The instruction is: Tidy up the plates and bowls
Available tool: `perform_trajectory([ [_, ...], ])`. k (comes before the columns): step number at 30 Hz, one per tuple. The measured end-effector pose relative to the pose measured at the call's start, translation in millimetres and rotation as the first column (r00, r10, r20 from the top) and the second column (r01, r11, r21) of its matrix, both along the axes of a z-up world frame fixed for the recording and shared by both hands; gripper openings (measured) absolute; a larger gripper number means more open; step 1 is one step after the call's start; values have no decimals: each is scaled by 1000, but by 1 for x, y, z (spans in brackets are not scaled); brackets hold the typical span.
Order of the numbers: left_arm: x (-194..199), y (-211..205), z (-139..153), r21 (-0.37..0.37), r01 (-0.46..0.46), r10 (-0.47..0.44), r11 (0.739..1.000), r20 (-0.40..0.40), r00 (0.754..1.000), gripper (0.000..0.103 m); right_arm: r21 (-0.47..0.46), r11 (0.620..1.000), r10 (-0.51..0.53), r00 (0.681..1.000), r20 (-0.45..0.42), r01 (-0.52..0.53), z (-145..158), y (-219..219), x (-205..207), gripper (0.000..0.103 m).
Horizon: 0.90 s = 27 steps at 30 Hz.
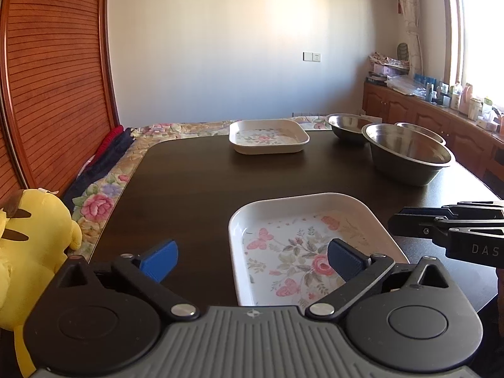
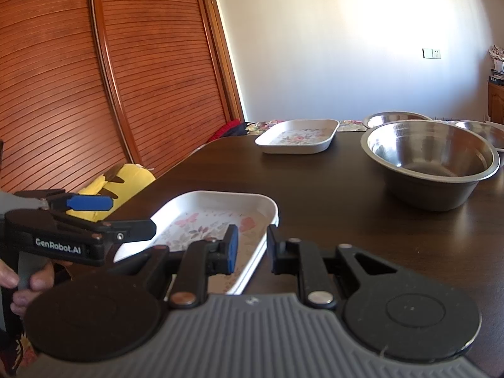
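Observation:
A white floral plate (image 1: 302,245) (image 2: 204,220) lies flat at the near edge of the dark table (image 1: 195,182). My left gripper (image 1: 252,261) (image 2: 126,217) is open wide, with the plate's left rim between its fingers. My right gripper (image 2: 252,250) (image 1: 393,220) is open only a narrow gap and straddles the plate's right rim, one pad over the inside and one outside. A second floral plate (image 1: 267,135) (image 2: 296,137) sits at the far side. A large steel bowl (image 1: 409,157) (image 2: 431,163) stands right of centre, with two more steel bowls (image 1: 349,126) (image 1: 422,130) behind it.
A yellow plush toy (image 1: 31,252) (image 2: 123,182) lies off the table's left side on a floral cover (image 1: 104,198). Wooden slatted doors (image 1: 53,78) rise at the left. A cluttered wooden cabinet (image 1: 441,110) runs along the right wall. A hand (image 2: 19,280) holds the left gripper's handle.

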<state>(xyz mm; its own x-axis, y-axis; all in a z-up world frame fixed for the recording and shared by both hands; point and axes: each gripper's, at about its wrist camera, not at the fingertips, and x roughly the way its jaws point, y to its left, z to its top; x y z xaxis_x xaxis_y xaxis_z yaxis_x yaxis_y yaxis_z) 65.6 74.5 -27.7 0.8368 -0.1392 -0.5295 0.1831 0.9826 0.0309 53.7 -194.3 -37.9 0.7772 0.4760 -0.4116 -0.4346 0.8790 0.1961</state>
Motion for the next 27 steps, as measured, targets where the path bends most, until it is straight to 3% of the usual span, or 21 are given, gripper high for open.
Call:
perform_trajectory([
  [11, 17, 1, 16, 15, 21, -20, 1000, -43, 999, 103, -5, 1000, 6, 1000, 18, -6, 10, -4, 12, 21],
  [27, 47, -21, 45, 125, 56, -48, 991, -63, 997, 103, -56, 998, 10, 999, 48, -7, 31, -12, 41, 21],
])
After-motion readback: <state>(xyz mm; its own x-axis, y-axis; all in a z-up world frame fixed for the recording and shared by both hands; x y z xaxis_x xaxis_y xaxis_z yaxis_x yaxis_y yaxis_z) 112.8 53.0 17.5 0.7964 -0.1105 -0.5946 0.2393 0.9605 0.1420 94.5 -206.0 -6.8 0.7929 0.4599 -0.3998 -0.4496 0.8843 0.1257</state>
